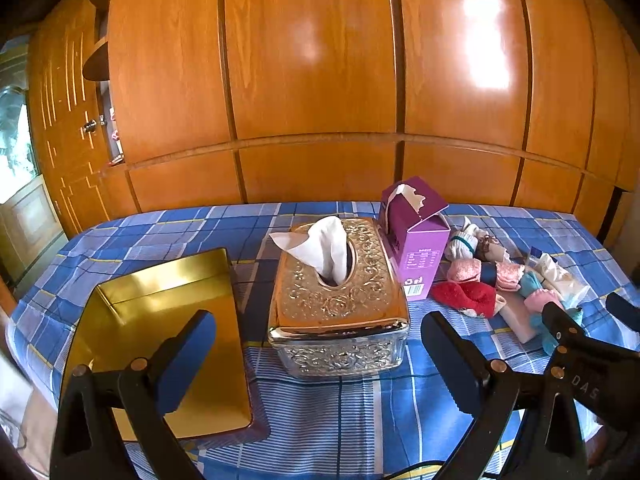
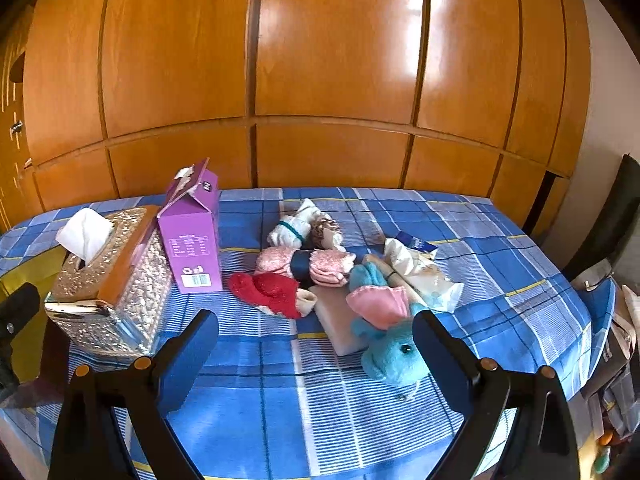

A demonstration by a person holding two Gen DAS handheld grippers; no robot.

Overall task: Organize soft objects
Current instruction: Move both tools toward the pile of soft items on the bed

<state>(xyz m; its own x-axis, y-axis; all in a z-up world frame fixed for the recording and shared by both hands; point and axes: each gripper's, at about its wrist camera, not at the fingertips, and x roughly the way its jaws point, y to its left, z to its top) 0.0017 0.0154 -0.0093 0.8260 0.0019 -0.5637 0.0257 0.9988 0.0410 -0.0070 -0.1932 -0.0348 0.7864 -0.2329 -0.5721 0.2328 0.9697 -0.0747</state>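
Covering the table (image 2: 280, 400): blue plaid cloth (image 2: 500, 248).

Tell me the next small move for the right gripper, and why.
Probably lower the open right gripper onto the blue plush toy, the soft item nearest its fingertips. Nothing is held, and the gold tin sits open at the left.

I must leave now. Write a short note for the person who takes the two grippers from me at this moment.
Left gripper: open, holds nothing, above the ornate tissue box.
Right gripper: open, holds nothing, near the blue plush toy.
Gold tray: left of the tissue box, nothing in it.
Soft things lie in one pile on the checked cloth: red sock, pink socks, white socks.
Done: nothing sorted, by the look of it.
Left: the whole pile.
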